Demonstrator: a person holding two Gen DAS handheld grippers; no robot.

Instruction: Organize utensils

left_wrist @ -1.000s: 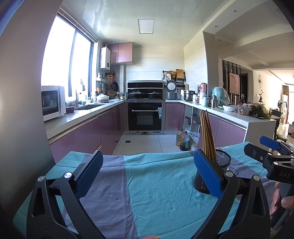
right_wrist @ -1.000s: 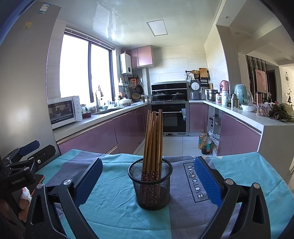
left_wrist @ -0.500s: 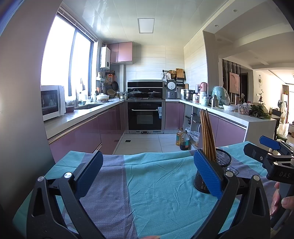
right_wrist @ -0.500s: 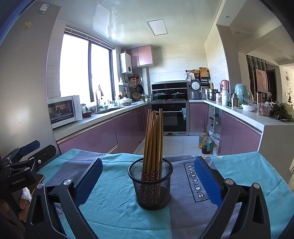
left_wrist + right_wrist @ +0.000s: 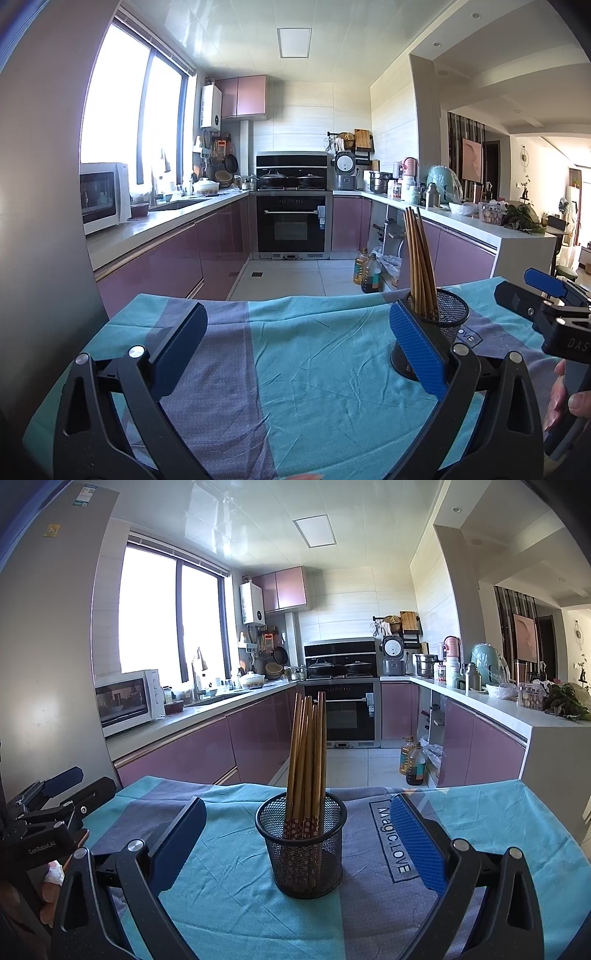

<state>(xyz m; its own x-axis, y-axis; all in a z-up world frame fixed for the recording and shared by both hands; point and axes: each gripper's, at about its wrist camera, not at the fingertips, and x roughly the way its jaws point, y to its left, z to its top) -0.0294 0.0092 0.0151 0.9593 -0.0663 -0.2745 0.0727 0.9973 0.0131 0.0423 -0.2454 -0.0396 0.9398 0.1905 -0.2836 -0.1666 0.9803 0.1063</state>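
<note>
Several wooden chopsticks [image 5: 306, 760] stand bundled, leaning slightly, in a black mesh cup [image 5: 303, 849] on the teal-and-purple tablecloth [image 5: 229, 897], near the table's far edge and just left of the printed "Magic.LOVE" label [image 5: 395, 840]. The right gripper [image 5: 297, 834] hovers with its blue pads spread wide on either side of the cup, touching nothing. The left gripper [image 5: 295, 350] is likewise spread wide and empty over bare cloth, the cup just behind its right pad [image 5: 417, 350].

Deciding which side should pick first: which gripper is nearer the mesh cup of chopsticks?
Right gripper: the mesh cup sits centred ahead of its open jaws. Left gripper points past it; the cup lies off its right side.
</note>
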